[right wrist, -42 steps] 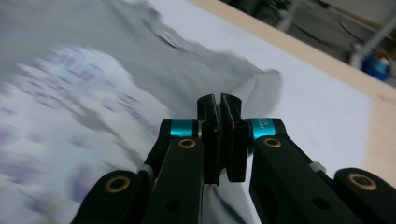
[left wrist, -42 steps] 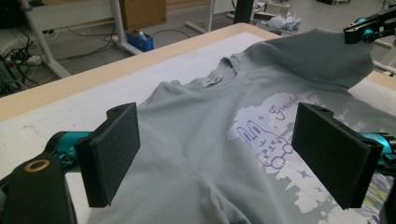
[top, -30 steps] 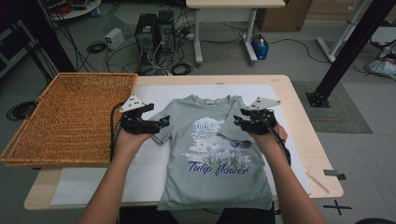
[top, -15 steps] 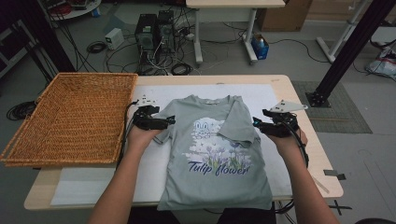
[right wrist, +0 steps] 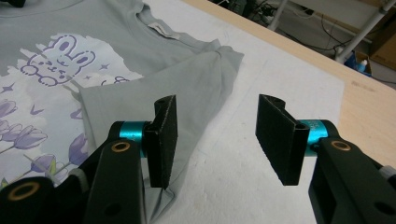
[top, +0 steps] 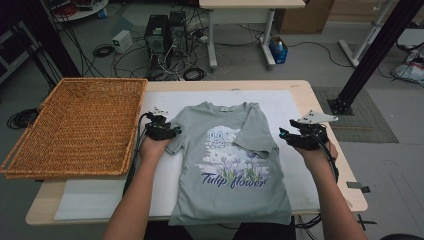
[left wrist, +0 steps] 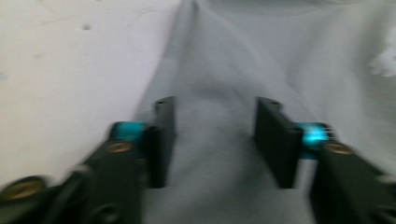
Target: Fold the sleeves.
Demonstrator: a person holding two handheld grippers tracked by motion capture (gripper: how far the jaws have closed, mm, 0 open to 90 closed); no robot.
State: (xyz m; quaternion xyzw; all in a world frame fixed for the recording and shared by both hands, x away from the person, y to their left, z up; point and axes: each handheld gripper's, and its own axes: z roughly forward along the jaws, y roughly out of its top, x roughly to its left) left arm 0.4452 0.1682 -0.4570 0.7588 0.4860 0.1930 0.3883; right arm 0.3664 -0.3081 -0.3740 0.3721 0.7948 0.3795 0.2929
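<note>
A grey T-shirt [top: 230,165] with a rabbit and "Tulip flower" print lies face up on a white mat [top: 295,110]. Its right sleeve [top: 252,132] is folded in over the chest. My left gripper [top: 172,134] sits low at the shirt's left sleeve [top: 176,142]. In the left gripper view its jaws have just been closing; they stand apart, with blurred grey cloth [left wrist: 215,70] between and under them. My right gripper [top: 282,136] hovers over the mat just right of the folded sleeve [right wrist: 187,88]. Its jaws [right wrist: 219,135] have just been opening and hold nothing.
A large wicker basket [top: 75,125] takes up the table's left part, close to my left hand. The wooden table edge [top: 320,115] runs just right of the mat. Beyond the table are computer cases, cables and desk legs on the floor.
My right gripper has drawn away to the right, off the shirt, leaving the right sleeve folded over the chest. My left gripper has sunk onto the left sleeve.
</note>
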